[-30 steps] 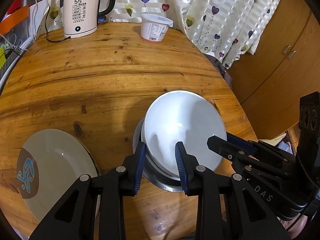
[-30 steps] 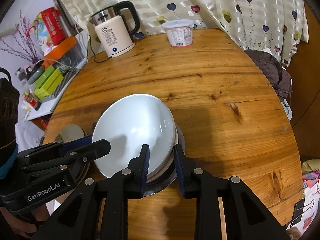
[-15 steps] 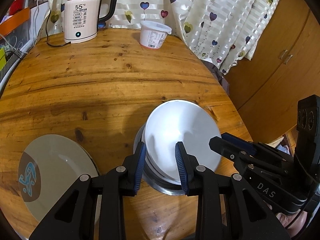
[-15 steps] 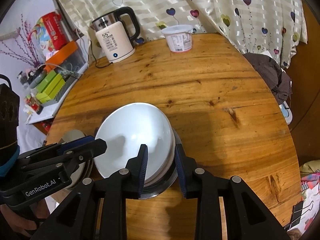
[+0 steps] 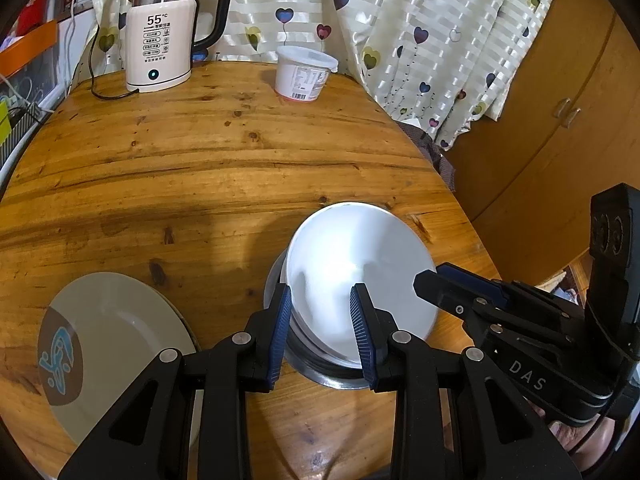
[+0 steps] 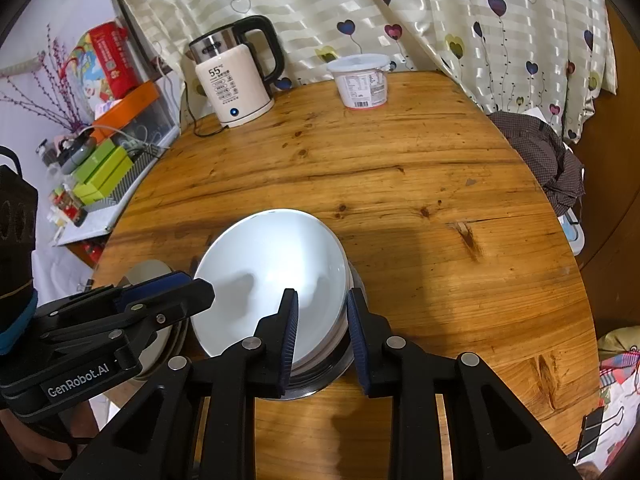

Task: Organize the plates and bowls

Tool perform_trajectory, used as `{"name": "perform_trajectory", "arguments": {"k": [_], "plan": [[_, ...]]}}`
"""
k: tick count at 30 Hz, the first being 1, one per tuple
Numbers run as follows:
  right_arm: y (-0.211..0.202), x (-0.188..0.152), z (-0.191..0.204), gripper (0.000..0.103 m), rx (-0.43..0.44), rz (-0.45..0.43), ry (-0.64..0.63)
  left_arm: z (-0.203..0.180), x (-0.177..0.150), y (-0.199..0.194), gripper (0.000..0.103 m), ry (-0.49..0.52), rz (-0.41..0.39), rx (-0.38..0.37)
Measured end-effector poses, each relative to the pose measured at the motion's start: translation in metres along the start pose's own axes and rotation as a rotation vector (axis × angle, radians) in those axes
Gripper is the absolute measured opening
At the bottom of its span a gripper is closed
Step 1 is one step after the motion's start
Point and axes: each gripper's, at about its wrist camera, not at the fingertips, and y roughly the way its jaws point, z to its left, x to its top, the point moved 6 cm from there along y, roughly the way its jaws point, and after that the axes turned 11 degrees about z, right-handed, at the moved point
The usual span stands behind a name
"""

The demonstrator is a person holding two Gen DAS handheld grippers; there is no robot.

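Observation:
A white bowl (image 5: 352,256) tops a small stack of bowls nested in a metal bowl (image 5: 320,376) near the table's front edge. My left gripper (image 5: 320,312) straddles the stack's near-left rim, one pad outside and one inside, pressing on it. My right gripper (image 6: 322,308) straddles the near-right rim of the white bowl (image 6: 272,264), and its jaws are closing on that rim. Each gripper also shows in the other's view, the right gripper (image 5: 424,280) at the bowl's right and the left gripper (image 6: 200,288) at its left. A beige plate (image 5: 116,344) with a blue motif lies to the left.
A round wooden table (image 5: 224,168) carries a kettle (image 5: 164,44) and a white tub (image 5: 304,74) at the back, in front of a curtain. A wooden cabinet (image 5: 560,120) stands to the right, a cloth-draped chair (image 6: 548,164) beside the table, and cluttered shelves (image 6: 100,160) to the left.
The scene sits slightly lower in both views. Both grippers keep their place on the bowl's rim and the bowls have not shifted.

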Motion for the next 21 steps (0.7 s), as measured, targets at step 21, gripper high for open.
{"name": "perform_trajectory", "arguments": {"k": [21], "plan": [[-0.016,-0.007,-0.013,0.026,0.02,-0.022,0.011,0.004,-0.005,-0.013,0.032,0.023,-0.053,0.029]]}}
